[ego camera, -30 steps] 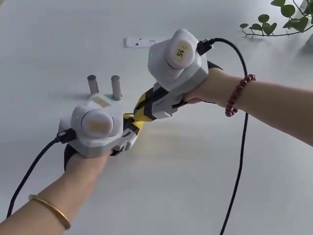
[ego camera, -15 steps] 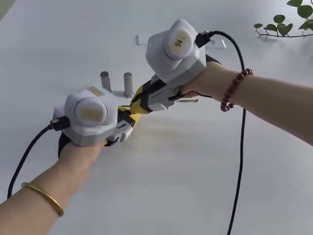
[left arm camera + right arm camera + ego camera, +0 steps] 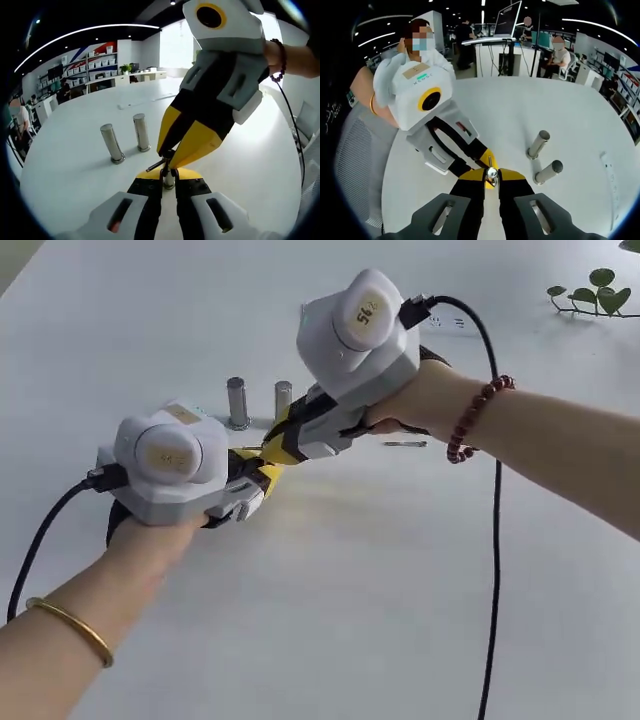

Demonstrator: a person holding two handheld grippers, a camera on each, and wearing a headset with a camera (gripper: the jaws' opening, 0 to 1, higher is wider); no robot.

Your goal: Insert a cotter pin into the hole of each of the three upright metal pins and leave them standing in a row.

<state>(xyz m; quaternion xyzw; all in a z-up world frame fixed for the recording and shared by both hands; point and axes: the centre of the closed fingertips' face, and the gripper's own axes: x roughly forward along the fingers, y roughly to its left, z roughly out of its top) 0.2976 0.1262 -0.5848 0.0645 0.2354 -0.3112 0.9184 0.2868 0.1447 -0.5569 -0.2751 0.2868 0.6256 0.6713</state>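
Note:
My left gripper (image 3: 260, 475) is shut on a short metal pin (image 3: 169, 179), held just above the white table. My right gripper (image 3: 274, 448) meets it tip to tip, shut on a thin cotter pin (image 3: 161, 163) whose end lies at the top of that metal pin. In the right gripper view the shiny pin top (image 3: 491, 173) sits between my yellow jaw tips. Two more metal pins (image 3: 237, 402) (image 3: 283, 398) stand upright side by side just behind the grippers, also seen in the left gripper view (image 3: 111, 143) (image 3: 141, 132).
A loose cotter pin (image 3: 405, 444) lies on the table (image 3: 330, 620) beneath the right wrist. A white strip (image 3: 611, 185) lies farther off, and a plant sprig (image 3: 590, 295) reaches in at the far right. Black cables (image 3: 494, 540) trail from both grippers.
The head camera has shifted, so the scene sits differently. Both grippers stay joined tip to tip near the two standing pins. The loose cotter pin has come into sight.

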